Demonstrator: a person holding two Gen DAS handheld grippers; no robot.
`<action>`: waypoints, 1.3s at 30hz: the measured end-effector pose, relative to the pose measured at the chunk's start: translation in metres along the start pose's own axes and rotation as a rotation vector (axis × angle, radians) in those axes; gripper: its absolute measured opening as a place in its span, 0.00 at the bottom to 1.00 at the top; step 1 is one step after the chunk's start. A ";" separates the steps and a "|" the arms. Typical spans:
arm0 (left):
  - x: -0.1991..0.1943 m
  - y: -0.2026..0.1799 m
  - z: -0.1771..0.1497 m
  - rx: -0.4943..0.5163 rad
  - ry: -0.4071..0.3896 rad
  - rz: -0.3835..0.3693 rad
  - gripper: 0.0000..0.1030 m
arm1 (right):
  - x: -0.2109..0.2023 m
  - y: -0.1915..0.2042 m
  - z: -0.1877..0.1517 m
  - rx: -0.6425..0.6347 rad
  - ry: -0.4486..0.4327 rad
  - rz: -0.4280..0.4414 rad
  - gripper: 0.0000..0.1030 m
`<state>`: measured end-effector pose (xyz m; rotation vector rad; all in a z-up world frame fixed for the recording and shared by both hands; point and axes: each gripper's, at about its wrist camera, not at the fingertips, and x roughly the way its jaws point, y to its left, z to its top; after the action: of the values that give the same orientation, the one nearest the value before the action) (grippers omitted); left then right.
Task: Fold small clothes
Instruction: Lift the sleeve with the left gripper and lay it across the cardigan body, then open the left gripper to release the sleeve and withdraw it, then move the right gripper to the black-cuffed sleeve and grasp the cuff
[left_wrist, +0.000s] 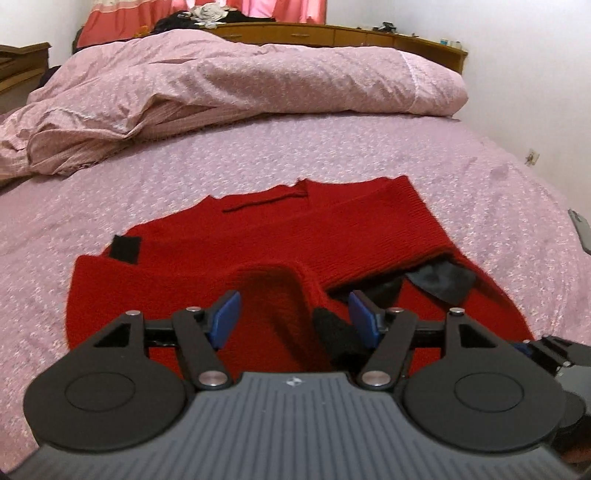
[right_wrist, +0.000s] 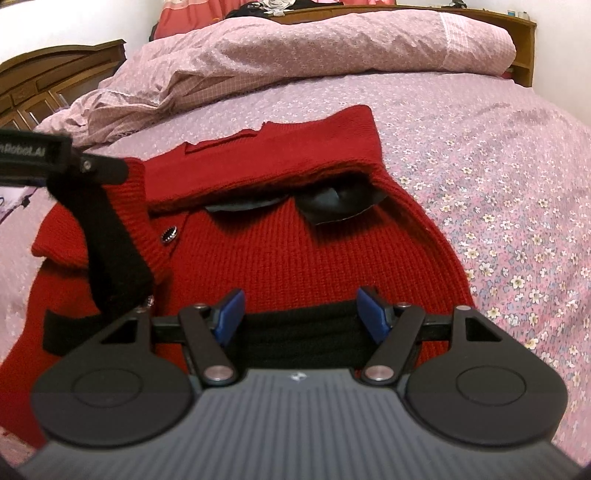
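Observation:
A red knit sweater with black trim lies spread on the bed, one sleeve folded across its upper part. My left gripper is open low over the near part of the sweater. A raised red fold and a black cuff lie between its blue pads, which do not press them. My right gripper is open above the black hem band, holding nothing. The left gripper's body shows at the left of the right wrist view, with a black knit strip below it.
The pink flowered bedsheet surrounds the sweater. A rumpled pink duvet is piled at the far end against a wooden headboard. A dark fabric piece pokes from under the folded sleeve. White walls stand to the right.

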<state>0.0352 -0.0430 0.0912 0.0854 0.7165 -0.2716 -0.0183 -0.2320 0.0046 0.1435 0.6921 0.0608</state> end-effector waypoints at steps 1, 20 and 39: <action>-0.001 0.003 -0.002 0.006 0.004 0.006 0.68 | 0.000 0.000 0.000 0.002 0.000 0.000 0.68; -0.048 0.066 -0.028 -0.044 -0.032 0.203 0.68 | -0.015 0.020 0.004 -0.074 -0.021 0.063 0.67; -0.033 0.127 -0.076 -0.153 0.088 0.361 0.68 | -0.033 0.102 0.012 -0.476 -0.047 0.245 0.74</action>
<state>-0.0023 0.0988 0.0540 0.0793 0.7927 0.1327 -0.0370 -0.1361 0.0502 -0.2284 0.5934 0.4515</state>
